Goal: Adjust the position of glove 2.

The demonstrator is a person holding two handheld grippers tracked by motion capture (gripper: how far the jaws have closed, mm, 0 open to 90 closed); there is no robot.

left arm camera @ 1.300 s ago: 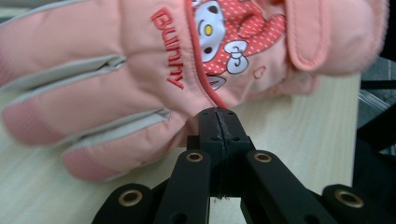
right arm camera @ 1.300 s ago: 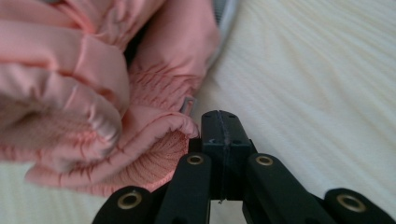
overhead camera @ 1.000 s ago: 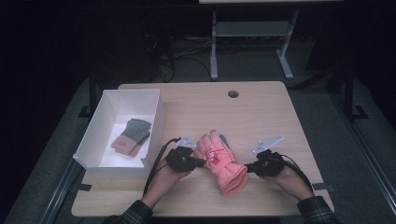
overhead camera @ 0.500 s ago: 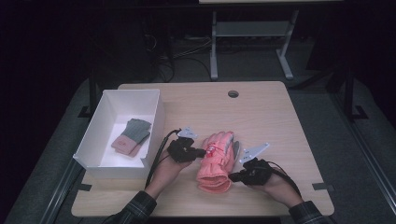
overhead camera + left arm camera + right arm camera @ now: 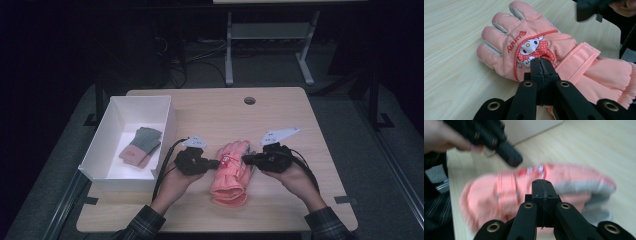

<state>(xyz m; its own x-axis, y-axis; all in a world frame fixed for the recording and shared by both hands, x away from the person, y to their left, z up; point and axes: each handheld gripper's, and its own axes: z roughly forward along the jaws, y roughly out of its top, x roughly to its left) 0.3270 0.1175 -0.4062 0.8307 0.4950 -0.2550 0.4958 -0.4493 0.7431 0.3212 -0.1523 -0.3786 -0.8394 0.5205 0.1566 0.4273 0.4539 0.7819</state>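
Your pink glove (image 5: pixel 536 47) is smooth padded cloth with a ribbed knit cuff; the table (image 5: pixel 210 112) looks like matt pale wood, and the white box (image 5: pixel 100 145) is perhaps plastic.

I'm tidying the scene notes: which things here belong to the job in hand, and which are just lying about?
In the job:
pink glove
left claw, shut, at the glove
right claw, shut, at the glove

Lying about:
white box
folded grey and pink pieces inside the box
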